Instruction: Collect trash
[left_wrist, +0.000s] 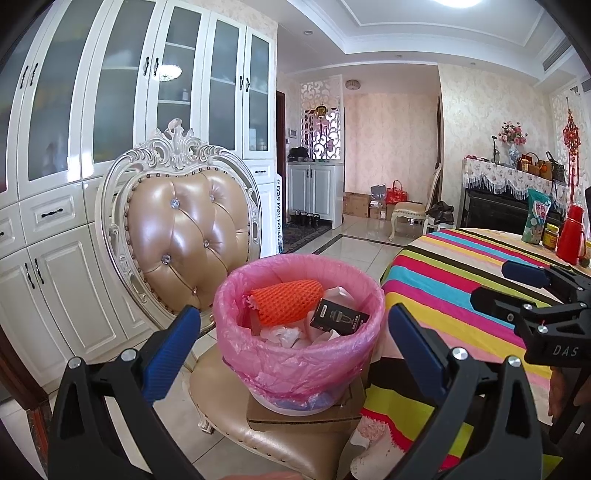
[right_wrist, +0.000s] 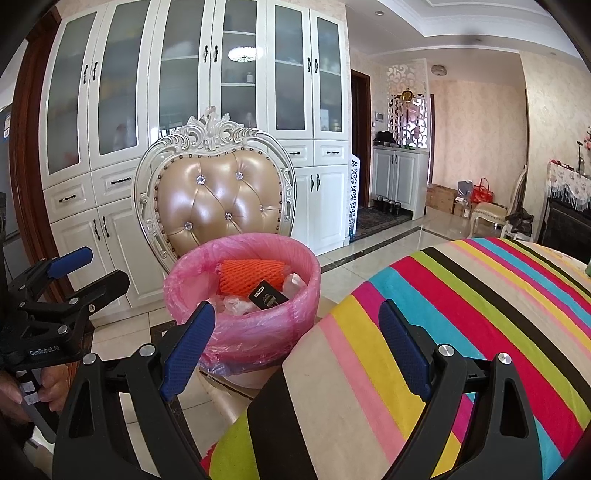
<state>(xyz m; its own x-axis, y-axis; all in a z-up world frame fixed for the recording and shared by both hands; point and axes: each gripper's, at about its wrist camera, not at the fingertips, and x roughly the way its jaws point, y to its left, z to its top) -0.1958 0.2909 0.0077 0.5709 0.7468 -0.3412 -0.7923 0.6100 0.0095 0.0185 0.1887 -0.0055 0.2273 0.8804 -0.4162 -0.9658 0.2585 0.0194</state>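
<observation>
The trash bin (left_wrist: 299, 332), lined with a pink plastic bag, sits at the lower centre of the left wrist view on a flat piece of cardboard (left_wrist: 306, 419) that lies on the seat of a tufted chair (left_wrist: 184, 229). Inside the bin an orange foam net (left_wrist: 286, 300) lies toward the back, a small black box (left_wrist: 340, 316) leans against the right inner wall, and crumpled white wrappers (left_wrist: 284, 336) fill the bottom.

The left gripper (left_wrist: 295, 332) is spread wide with nothing between its blue pads, which frame the bin from the near side without touching it. In the right wrist view the right gripper (right_wrist: 295, 339) is likewise released and empty, above the edge of the table (right_wrist: 461, 314), whose striped cloth fills the lower right of the frame; the bin appears just left of centre there.

On the far right of the left wrist view, a red flask (left_wrist: 571, 236), a small jar (left_wrist: 550, 236) and a green snack bag (left_wrist: 536, 216) stand on the table. White glass-door cabinets (left_wrist: 147, 92) fill the wall behind the chair.
</observation>
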